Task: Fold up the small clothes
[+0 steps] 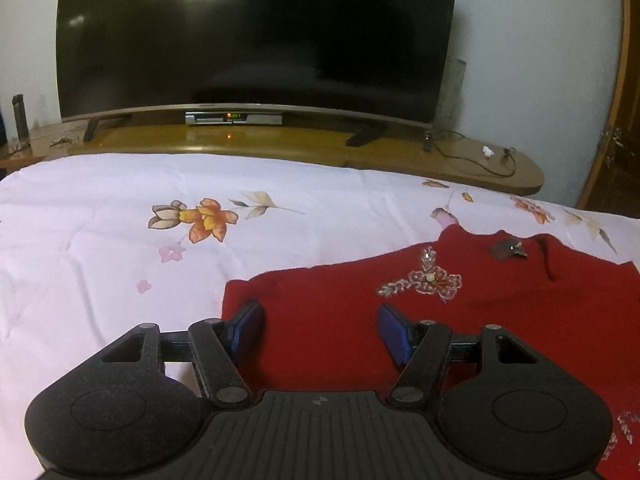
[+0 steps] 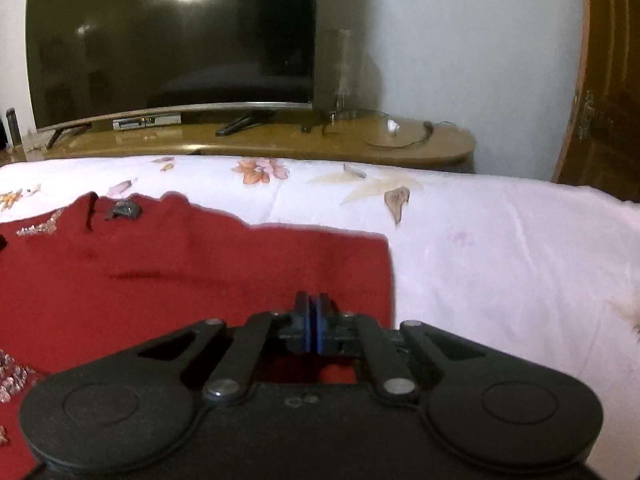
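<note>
Nearest in the right wrist view, the right gripper (image 2: 313, 312) has its blue pads pressed together over the red knitted garment with beaded embroidery (image 2: 192, 276); whether any cloth is caught between them cannot be told, so a lift could well come up empty or drag only a thin pinch. The left gripper (image 1: 320, 330) stands spread above the garment's left edge, holding nothing; closing too far inward might bunch the fold. The garment lies flat on the white flower-printed bedsheet (image 1: 100, 240). Only the left view shows the embroidered flower (image 1: 434, 278); only the right shows the garment's right corner (image 2: 382, 240).
</note>
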`<act>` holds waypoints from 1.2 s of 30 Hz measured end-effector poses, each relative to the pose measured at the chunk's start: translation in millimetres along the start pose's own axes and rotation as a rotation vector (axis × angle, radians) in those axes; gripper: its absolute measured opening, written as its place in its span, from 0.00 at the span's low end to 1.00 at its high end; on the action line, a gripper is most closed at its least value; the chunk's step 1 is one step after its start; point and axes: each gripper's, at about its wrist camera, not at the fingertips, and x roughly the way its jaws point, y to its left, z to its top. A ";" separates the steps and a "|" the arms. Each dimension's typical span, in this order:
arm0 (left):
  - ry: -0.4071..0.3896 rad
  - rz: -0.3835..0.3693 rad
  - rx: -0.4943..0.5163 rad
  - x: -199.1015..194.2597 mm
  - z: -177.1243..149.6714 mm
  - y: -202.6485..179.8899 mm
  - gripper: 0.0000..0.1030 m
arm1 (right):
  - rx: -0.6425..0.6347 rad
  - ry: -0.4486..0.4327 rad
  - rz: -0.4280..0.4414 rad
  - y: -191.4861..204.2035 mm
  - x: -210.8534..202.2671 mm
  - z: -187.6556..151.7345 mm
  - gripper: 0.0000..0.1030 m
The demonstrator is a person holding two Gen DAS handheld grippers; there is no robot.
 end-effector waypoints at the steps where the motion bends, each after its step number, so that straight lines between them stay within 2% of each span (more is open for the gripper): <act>1: -0.006 -0.002 -0.001 -2.3 -0.4 0.6 0.63 | 0.002 -0.003 -0.003 -0.3 -2.4 1.9 0.06; 2: -0.026 -0.005 -0.008 -7.3 -1.0 1.7 0.63 | 0.009 -0.018 -0.002 -1.1 -6.5 3.5 0.18; 3: -0.050 -0.014 -0.021 -13.0 -2.3 3.5 0.63 | 0.025 -0.048 0.006 -3.8 -13.2 4.5 0.23; 6: -0.063 -0.028 -0.060 -17.5 -7.7 10.7 0.63 | 0.085 -0.100 0.082 -17.3 -30.3 5.1 0.24; 10: -0.045 -0.035 -0.080 -12.9 -9.4 13.5 0.63 | 0.118 -0.078 0.168 -17.9 -29.9 2.6 0.25; 13: -0.048 -0.036 -0.081 -13.5 -11.1 13.8 0.63 | 0.086 0.000 0.125 -5.7 -17.3 2.3 0.26; 16: -0.050 -0.035 -0.081 -13.9 -12.1 13.4 0.63 | 0.071 -0.013 0.153 2.4 -19.4 -1.1 0.24; 20: -0.046 -0.021 -0.057 -13.7 -12.9 11.0 0.63 | 0.011 -0.020 0.144 14.1 -17.9 -3.0 0.20; 22: -0.044 -0.020 -0.051 -13.5 -13.1 10.8 0.63 | 0.057 -0.040 0.097 7.2 -20.0 -0.4 0.26; 24: -0.042 -0.019 -0.050 -12.9 -12.8 10.7 0.63 | 0.125 -0.037 0.094 -4.8 -20.1 1.9 0.39; 28: -0.047 0.010 -0.020 -16.9 -11.8 3.9 0.63 | 0.126 0.006 0.105 -6.5 -14.9 -0.9 0.40; 30: -0.057 0.024 0.021 -24.1 -14.5 -3.9 0.63 | 0.111 0.001 0.154 -2.1 -17.3 -0.6 0.34; 32: -0.038 0.029 0.037 -24.6 -18.9 -8.2 0.63 | 0.077 -0.027 0.154 3.2 -21.7 0.2 0.35; 34: -0.024 0.035 0.042 -22.1 -18.3 -8.8 0.63 | 0.077 0.004 0.154 3.4 -14.8 0.6 0.32; 35: -0.020 0.037 0.037 -20.6 -16.5 -7.4 0.63 | 0.084 0.020 0.154 2.4 -11.0 -0.1 0.24; 36: -0.025 0.041 0.034 -21.7 -15.8 -7.2 0.63 | 0.084 0.028 0.158 1.3 -8.8 -0.5 0.11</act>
